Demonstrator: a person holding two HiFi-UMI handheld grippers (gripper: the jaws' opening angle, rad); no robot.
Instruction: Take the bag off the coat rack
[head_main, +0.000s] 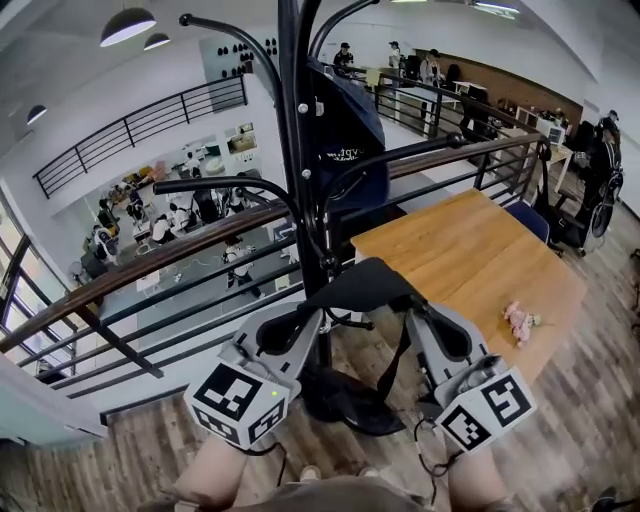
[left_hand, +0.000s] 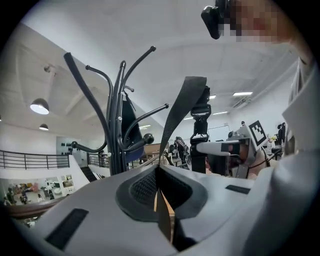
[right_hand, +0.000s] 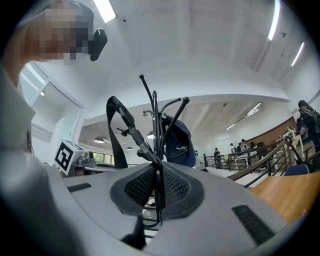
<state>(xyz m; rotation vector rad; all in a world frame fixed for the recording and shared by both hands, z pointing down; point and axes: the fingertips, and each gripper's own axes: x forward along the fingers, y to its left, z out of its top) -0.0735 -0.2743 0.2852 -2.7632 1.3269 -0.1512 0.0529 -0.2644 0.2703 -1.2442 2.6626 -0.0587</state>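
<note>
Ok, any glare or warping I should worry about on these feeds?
Head view: heavy fisheye, the railing bows, but rack and bag are sharp and evenly lit. Left gripper view: rack and strap are backlit, nearly silhouettes. Right gripper view: ceiling strips glare, bag is clear.

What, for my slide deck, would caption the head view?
Left gripper and right gripper pinch a black strap by the coat rack holding a navy bag.
</note>
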